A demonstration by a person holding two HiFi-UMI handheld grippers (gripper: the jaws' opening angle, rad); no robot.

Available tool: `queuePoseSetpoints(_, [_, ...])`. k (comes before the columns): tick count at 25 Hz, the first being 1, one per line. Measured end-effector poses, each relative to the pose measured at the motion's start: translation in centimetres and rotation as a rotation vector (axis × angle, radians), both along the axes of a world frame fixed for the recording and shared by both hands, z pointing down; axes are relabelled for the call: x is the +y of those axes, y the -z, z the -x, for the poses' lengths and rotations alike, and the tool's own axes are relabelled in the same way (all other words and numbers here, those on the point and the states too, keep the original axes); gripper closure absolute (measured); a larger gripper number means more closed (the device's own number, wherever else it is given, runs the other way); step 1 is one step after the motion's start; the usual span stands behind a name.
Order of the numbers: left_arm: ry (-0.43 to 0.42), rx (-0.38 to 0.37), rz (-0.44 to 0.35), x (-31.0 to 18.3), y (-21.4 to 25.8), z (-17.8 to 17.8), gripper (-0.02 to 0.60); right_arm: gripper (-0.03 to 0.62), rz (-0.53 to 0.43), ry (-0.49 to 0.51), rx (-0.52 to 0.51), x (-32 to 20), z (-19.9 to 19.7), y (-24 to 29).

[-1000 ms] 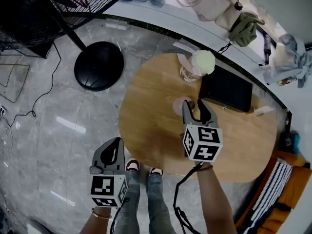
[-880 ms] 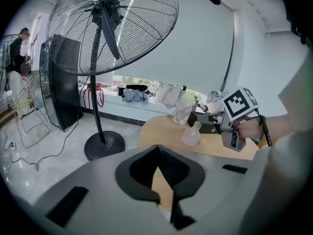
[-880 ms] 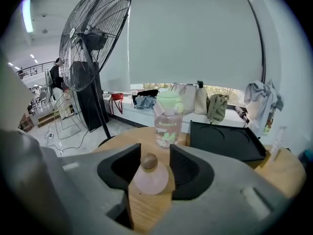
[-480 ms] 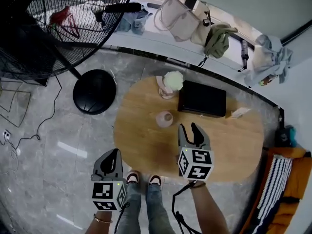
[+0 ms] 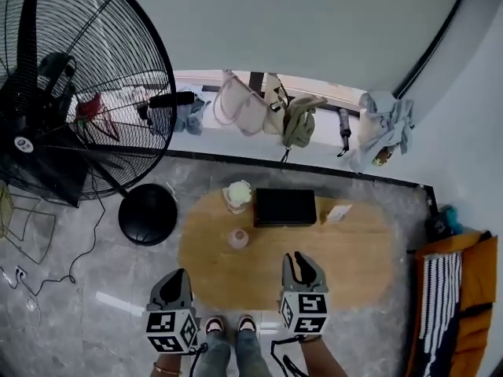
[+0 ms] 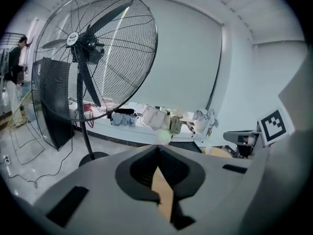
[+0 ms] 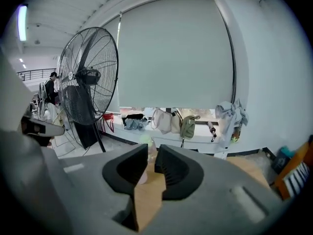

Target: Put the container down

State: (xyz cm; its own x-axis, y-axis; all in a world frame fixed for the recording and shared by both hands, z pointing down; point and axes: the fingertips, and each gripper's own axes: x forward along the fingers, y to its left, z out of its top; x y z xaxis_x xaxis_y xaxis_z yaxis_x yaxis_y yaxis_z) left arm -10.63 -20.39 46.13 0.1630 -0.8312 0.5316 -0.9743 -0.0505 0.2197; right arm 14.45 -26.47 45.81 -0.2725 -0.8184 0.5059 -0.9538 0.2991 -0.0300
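Note:
The small pink container stands upright on the oval wooden table, left of its middle, with nothing touching it. My right gripper hangs over the table's near edge, well back from the container. Its jaws have just been closing and now leave a narrow gap with nothing between them; the container shows far off through that gap. My left gripper is off the table's near left corner, above the floor. Its tips meet, and nothing is held in it.
A jar with a pale green lid and a black box stand at the table's far side. A big floor fan with a round base is at the left. Bags lie on the window ledge. An orange seat is at the right.
Both grippers have risen and drawn back toward me, away from the table. The right one has left the pink container standing and its jaws have narrowed. The head view now takes in more of the room.

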Motion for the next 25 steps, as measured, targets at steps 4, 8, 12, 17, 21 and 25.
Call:
queuePoseSetpoints(4, [-0.037, -0.020, -0.044, -0.4, 5.0, -0.6, 0.588, 0.556, -0.013, -0.049, 0.009, 1.4, -2.9, 4.5])
queuePoseSetpoints(8, [-0.061, -0.033, -0.074, -0.4, 8.7, -1.0, 0.588, 0.569, -0.058, -0.168, -0.023, 2.1, -6.5, 9.1])
queuePoseSetpoints(12, [-0.086, -0.044, -0.112, -0.3, 11.6, -1.5, 0.588, 0.587, -0.104, -0.274, -0.071, 3.2, -9.3, 12.9])
queuePoseSetpoints(17, [-0.120, -0.030, -0.186, -0.6, 15.1, -2.8, 0.588, 0.588, -0.128, -0.312, -0.068, 5.7, -11.5, 15.4])
queuePoseSetpoints(21, [-0.150, -0.027, -0.227, -1.9, 17.0, -4.1, 0.588, 0.588, -0.134, -0.333, -0.064, 6.9, -12.5, 16.0])
queuePoseSetpoints(25, [-0.173, -0.035, -0.228, -2.4, 17.5, -5.0, 0.588, 0.587, -0.120, -0.341, -0.075, 7.5, -12.8, 15.7])
